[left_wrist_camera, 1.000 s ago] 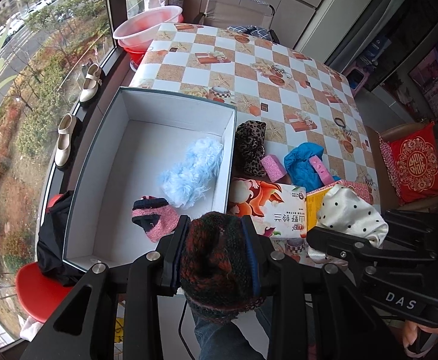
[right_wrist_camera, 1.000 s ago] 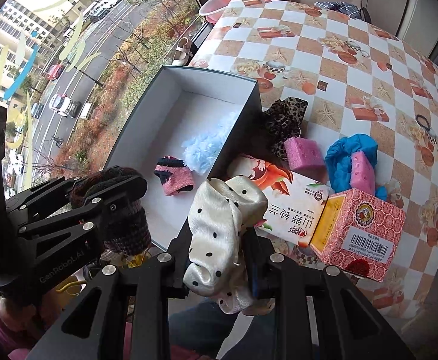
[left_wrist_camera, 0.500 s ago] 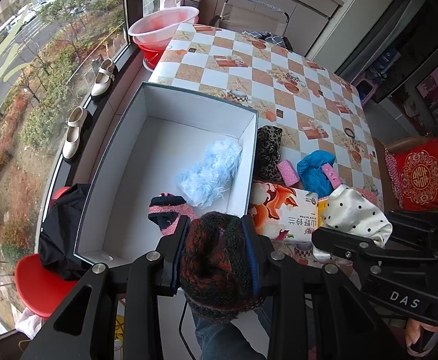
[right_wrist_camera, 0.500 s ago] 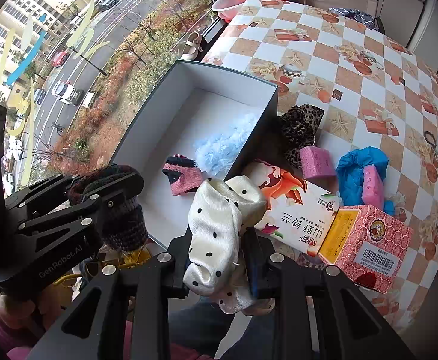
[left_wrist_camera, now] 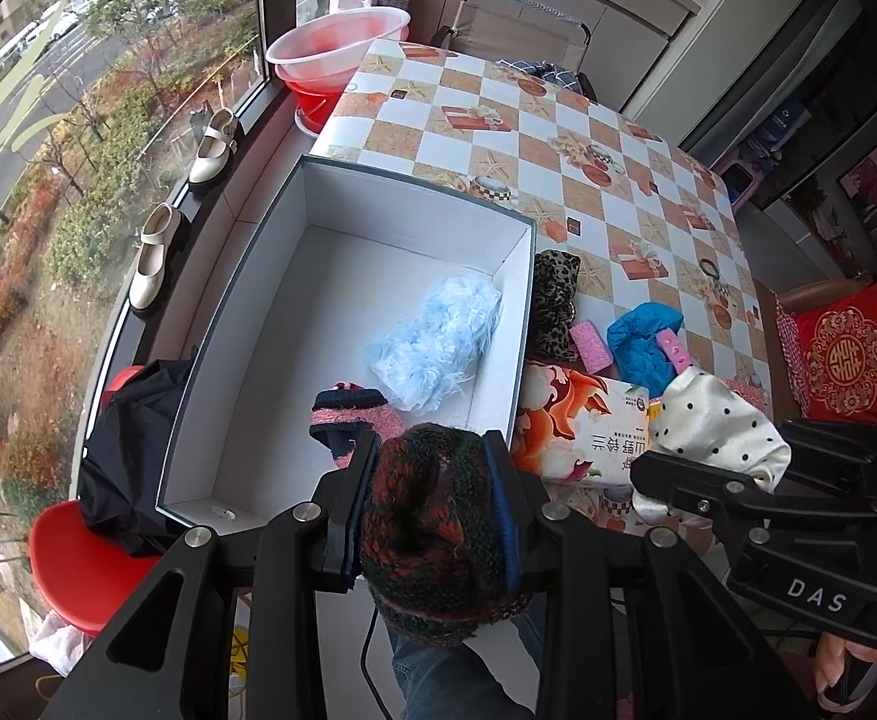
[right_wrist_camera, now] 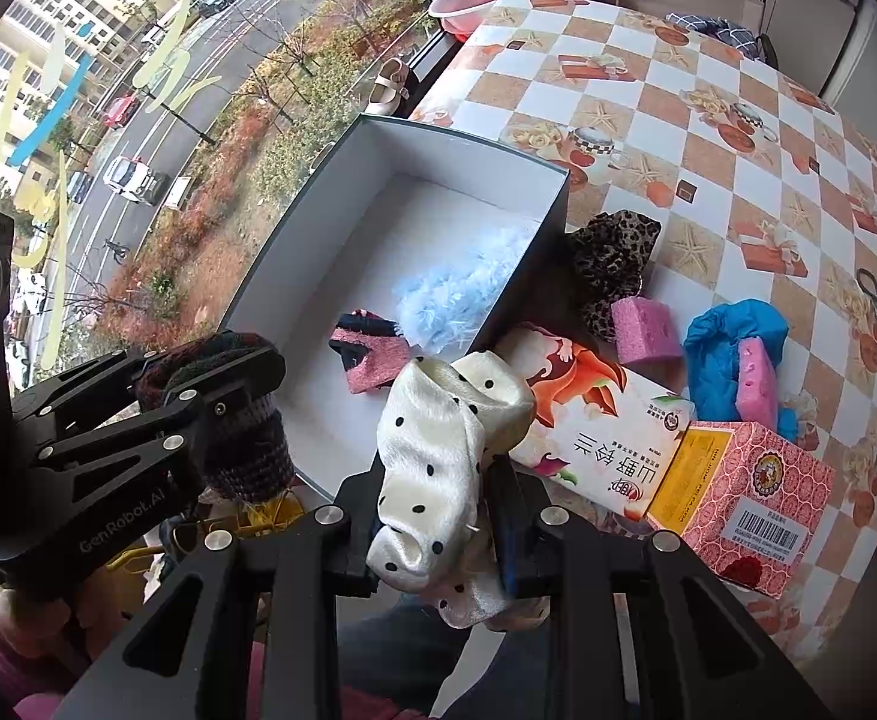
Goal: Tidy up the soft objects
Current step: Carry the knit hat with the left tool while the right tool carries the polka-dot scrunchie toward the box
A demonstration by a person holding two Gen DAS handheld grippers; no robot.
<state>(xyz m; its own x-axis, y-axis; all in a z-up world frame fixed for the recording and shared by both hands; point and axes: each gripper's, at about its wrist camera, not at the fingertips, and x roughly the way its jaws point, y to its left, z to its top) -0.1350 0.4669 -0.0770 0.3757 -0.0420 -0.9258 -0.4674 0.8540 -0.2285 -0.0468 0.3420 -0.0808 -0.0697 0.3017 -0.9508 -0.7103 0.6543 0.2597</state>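
Observation:
My left gripper [left_wrist_camera: 432, 498] is shut on a dark red-and-green knitted item [left_wrist_camera: 432, 540], held just off the near end of the open white box [left_wrist_camera: 294, 222]. My right gripper [right_wrist_camera: 438, 510] is shut on a cream polka-dot satin cloth [right_wrist_camera: 444, 456], held over the table's near edge, right of the box. Inside the box lie a fluffy light-blue piece [left_wrist_camera: 438, 336] and a pink-and-navy sock [left_wrist_camera: 348, 414]. On the table right of the box lie a leopard-print cloth [left_wrist_camera: 552, 300], a blue cloth [left_wrist_camera: 642, 336] and pink sponges [right_wrist_camera: 645, 330].
A flowered carton [right_wrist_camera: 594, 432] and a pink patterned carton [right_wrist_camera: 744, 480] lie on the checkered table [left_wrist_camera: 498, 144] near its front edge. A window sill with white shoes [left_wrist_camera: 153, 258] runs left of the box. A red stool with black clothing [left_wrist_camera: 120, 468] stands below.
Both grippers have moved forward toward the box and table, still holding their items. The box and table objects have not moved.

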